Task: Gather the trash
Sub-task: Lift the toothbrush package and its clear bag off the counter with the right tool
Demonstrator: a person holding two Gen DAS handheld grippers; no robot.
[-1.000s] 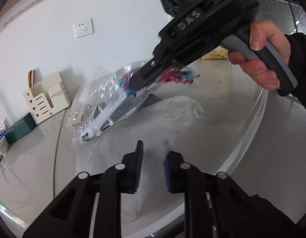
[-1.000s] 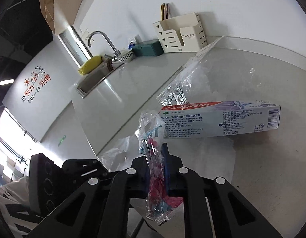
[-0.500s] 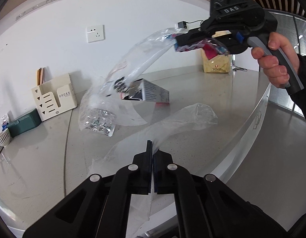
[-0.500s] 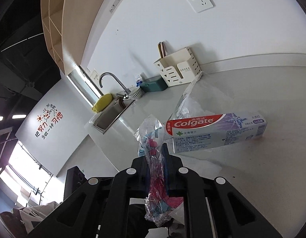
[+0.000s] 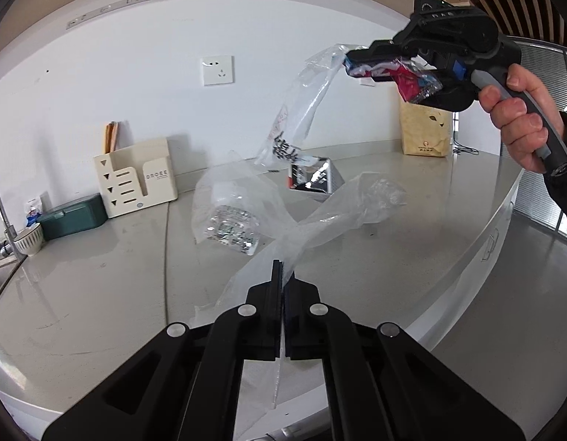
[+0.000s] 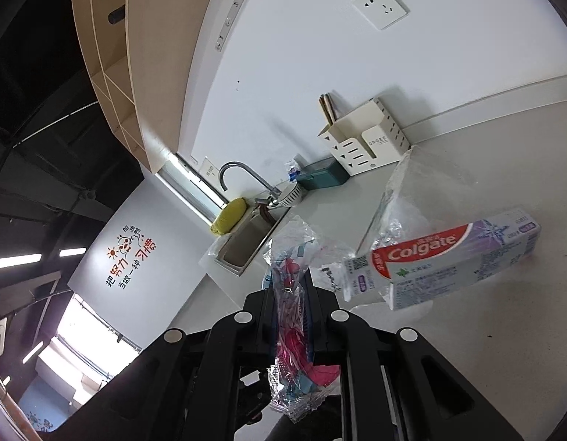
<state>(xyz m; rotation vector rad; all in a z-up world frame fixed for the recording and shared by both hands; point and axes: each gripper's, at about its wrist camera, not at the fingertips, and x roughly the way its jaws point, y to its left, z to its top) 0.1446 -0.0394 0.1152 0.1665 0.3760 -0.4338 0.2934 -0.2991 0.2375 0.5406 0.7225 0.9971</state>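
Note:
My left gripper is shut on the edge of a clear plastic bag that stretches over the grey counter. My right gripper is shut on a crumpled red and blue wrapper and holds it high in the air; it shows at the upper right of the left wrist view. A clear film strip hangs from the wrapper toward the counter. A Colgate toothpaste box lies on the counter, seen end-on in the left wrist view. A crumpled clear wrapper lies beside it.
A cream utensil holder, a green box and a white bowl stand at the back left by the wall. A sink with a tap lies beyond them. A yellow paper bag stands at the back right. The counter's curved edge runs on the right.
My left gripper has shut on the clear bag's edge. My right gripper has lifted the wrapper up and to the right, away from the counter, with the film strip trailing.

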